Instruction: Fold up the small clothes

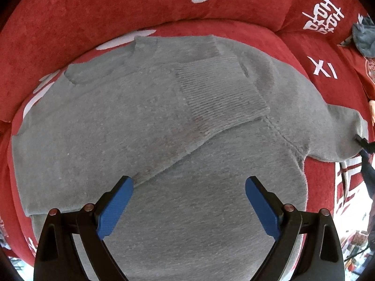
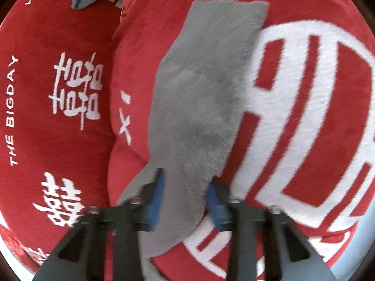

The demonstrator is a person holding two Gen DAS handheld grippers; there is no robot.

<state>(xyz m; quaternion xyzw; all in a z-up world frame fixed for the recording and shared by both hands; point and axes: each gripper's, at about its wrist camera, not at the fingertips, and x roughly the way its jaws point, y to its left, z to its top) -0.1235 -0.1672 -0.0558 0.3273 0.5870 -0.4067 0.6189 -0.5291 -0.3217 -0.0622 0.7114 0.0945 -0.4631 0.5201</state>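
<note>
My left gripper (image 1: 189, 207) hangs spread over the grey sweater (image 1: 145, 140), holding nothing. One sleeve (image 1: 218, 93) already lies folded across the chest, toward one o'clock. My right gripper (image 2: 185, 196) pinches the other sleeve (image 2: 206, 89), which runs toward twelve over the red cover (image 2: 70, 152). I'd judge it best to carry this sleeve across low and lay it flat. The knit looks soft, fuzzy, ribbed at the cuff.

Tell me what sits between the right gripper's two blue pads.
In the right wrist view, the grey sweater's sleeve runs between the pads of the right gripper; the motion-blurred jaws straddle it.
</note>
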